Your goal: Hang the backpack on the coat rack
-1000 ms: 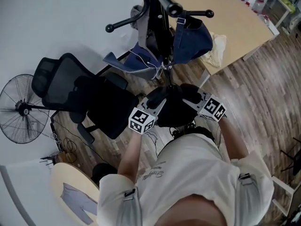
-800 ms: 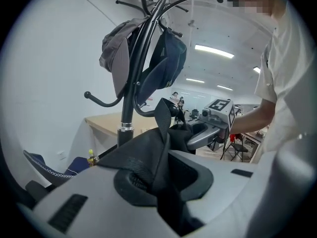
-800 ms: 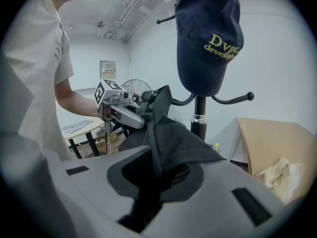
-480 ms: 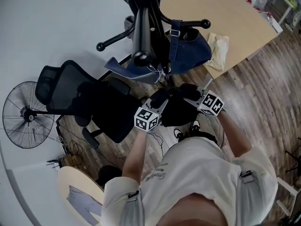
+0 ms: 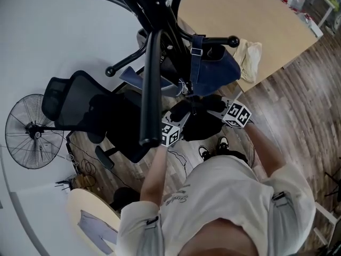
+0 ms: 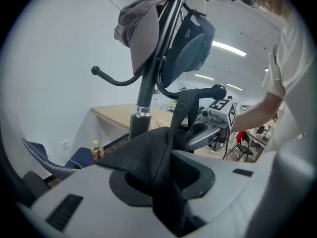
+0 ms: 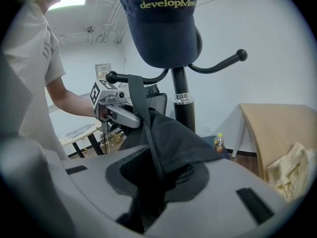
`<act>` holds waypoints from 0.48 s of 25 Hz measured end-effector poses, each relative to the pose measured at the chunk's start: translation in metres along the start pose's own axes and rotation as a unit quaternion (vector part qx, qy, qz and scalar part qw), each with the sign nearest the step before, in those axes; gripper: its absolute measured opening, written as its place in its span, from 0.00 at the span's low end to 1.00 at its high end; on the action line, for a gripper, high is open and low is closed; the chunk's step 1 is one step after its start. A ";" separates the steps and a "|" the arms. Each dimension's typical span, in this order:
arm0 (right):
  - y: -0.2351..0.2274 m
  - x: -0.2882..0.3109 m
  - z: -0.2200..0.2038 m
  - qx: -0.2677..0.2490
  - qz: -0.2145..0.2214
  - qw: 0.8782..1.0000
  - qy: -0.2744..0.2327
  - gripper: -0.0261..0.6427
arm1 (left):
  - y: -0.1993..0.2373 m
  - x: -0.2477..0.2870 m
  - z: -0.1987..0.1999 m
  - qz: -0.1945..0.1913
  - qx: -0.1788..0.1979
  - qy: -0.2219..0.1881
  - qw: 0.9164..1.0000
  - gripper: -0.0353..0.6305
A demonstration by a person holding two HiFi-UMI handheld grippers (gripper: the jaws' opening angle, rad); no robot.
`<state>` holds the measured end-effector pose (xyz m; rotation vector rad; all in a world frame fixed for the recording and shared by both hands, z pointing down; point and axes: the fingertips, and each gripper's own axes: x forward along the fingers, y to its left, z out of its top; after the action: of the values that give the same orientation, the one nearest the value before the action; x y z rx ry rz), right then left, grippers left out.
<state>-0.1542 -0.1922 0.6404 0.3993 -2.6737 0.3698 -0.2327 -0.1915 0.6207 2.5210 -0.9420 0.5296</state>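
As the backpack (image 5: 200,122) hangs low by the coat rack (image 5: 169,39), strap seemingly over a hook (image 6: 218,89) | left hand-held gripper (image 5: 180,119), right hand-held gripper (image 5: 213,112): jaws opening, backpack between them | advice: release both together, only once the hook bears the weight.

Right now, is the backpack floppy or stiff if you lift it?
Probably floppy: the backpack folds and bunches in the left gripper, whose jaws are opening. Likely light: one thin strap over the hook seems to hold it.
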 end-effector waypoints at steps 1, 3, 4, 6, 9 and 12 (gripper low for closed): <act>-0.001 0.001 0.000 0.004 0.001 1.000 -0.001 0.14 | 0.003 0.002 -0.001 0.001 -0.004 0.001 1.000 0.20; -0.004 0.003 -0.001 0.010 0.002 1.000 -0.002 0.15 | 0.008 0.005 -0.003 0.004 -0.009 0.003 1.000 0.22; -0.005 0.004 -0.002 0.013 0.002 1.000 -0.002 0.16 | 0.010 0.007 -0.003 0.005 -0.011 0.005 1.000 0.23; -0.008 0.004 -0.003 0.017 0.001 1.000 -0.003 0.17 | 0.012 0.008 -0.004 0.006 -0.016 0.012 1.000 0.24; -0.013 0.003 -0.005 0.026 -0.008 1.000 -0.005 0.21 | 0.012 0.008 -0.007 0.009 -0.011 0.028 1.000 0.27; -0.017 -0.004 -0.016 0.031 -0.024 0.999 0.009 0.29 | 0.010 0.007 -0.014 0.013 -0.004 0.041 0.999 0.30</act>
<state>-0.1394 -0.2023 0.6565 0.4749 -2.6355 0.4421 -0.2377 -0.1956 0.6383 2.4630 -0.9464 0.6319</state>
